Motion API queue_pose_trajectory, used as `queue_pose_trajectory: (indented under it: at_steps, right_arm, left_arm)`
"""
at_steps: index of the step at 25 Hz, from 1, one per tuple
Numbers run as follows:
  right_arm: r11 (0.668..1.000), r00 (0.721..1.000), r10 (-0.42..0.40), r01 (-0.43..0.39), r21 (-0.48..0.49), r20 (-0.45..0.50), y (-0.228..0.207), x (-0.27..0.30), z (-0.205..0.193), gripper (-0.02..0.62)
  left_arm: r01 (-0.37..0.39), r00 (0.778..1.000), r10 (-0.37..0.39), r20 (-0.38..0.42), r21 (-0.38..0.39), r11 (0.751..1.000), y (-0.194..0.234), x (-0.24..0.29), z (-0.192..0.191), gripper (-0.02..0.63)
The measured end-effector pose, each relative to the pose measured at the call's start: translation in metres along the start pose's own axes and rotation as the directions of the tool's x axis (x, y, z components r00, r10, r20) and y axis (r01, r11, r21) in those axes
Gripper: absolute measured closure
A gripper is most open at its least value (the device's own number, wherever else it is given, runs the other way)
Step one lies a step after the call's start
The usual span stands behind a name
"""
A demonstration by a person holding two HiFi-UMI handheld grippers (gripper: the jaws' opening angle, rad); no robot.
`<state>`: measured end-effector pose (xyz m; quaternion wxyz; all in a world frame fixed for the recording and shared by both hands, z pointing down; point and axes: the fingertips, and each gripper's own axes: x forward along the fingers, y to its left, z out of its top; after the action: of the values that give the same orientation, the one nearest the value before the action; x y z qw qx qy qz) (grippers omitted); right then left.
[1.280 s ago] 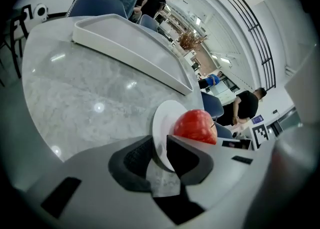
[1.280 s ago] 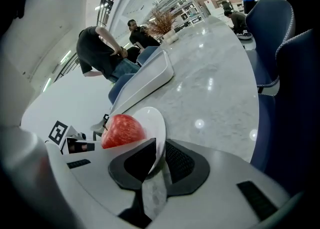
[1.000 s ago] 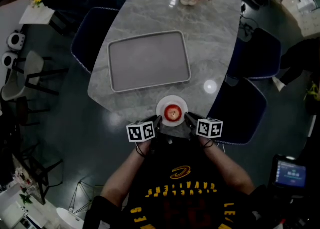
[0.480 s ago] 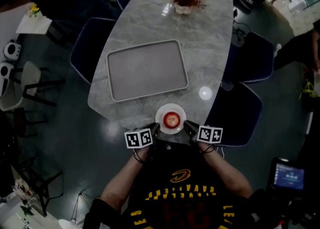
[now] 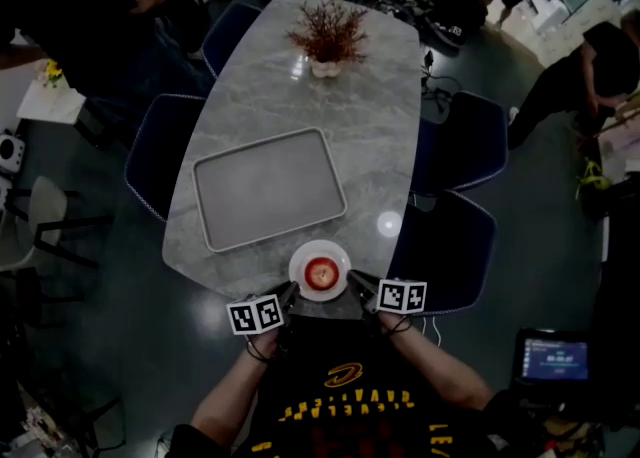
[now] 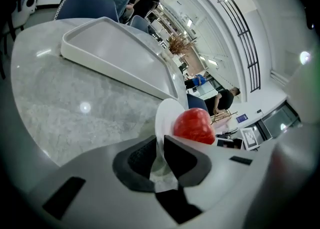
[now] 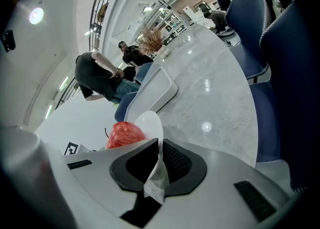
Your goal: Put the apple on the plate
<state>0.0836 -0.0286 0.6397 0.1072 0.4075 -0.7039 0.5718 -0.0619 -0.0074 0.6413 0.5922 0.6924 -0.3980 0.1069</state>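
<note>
A red apple (image 5: 320,272) lies on a small white plate (image 5: 303,259) at the near end of the marble table (image 5: 300,106). My left gripper (image 5: 289,293) is shut on the plate's left rim. My right gripper (image 5: 363,289) is shut on its right rim. In the left gripper view the plate (image 6: 165,117) stands edge-on between the dark pads (image 6: 142,160) of the left gripper (image 6: 159,154), and the apple (image 6: 194,125) sits just beyond. The right gripper view shows the plate's rim (image 7: 150,123) pinched in the right gripper (image 7: 160,159), with the apple (image 7: 125,134) to the left.
A large grey tray (image 5: 268,188) lies beyond the plate. A dried plant in a white pot (image 5: 326,38) stands at the table's far end. Blue chairs (image 5: 445,241) ring the table. People stand at the far left and far right.
The head view has drawn back and shows more of the room. The plate with the apple and both grippers sit lower in the picture, still together at the table's near end.
</note>
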Motion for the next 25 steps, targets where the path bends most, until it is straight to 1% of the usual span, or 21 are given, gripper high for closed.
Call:
queue_pose_trajectory:
  at_steps: [5,10,14,18,21,25]
  right_arm:
    - [0.998,0.998,0.060,-0.060,-0.029,0.028,0.027,-0.012,0.030,0.561]
    - [0.989,0.988,0.146,-0.145,-0.023,0.056,0.050,-0.029,0.060,0.563]
    - [0.976,0.973,0.218,-0.216,-0.030,0.072,0.066,-0.036,0.087,0.565]
    - [0.961,0.959,0.274,-0.270,-0.052,0.075,0.087,-0.034,0.103,0.566]
    - [0.949,0.947,0.312,-0.307,-0.070,0.076,0.103,-0.036,0.115,0.568]
    - [0.926,0.923,0.376,-0.371,-0.074,0.083,0.126,-0.038,0.128,0.568]
  left_arm:
    - [0.008,0.997,-0.007,0.076,-0.011,1.000,-0.023,-0.014,0.023,0.555]
    - [0.026,0.988,-0.023,0.152,-0.018,1.000,-0.052,-0.028,0.042,0.555]
    - [0.046,0.975,-0.038,0.219,-0.028,0.999,-0.072,-0.035,0.061,0.557]
    - [0.056,0.961,-0.047,0.274,-0.027,0.998,-0.079,-0.049,0.073,0.557]
    - [0.071,0.947,-0.055,0.317,-0.040,0.997,-0.085,-0.058,0.083,0.557]
    - [0.091,0.930,-0.066,0.361,-0.051,0.995,-0.096,-0.073,0.098,0.557]
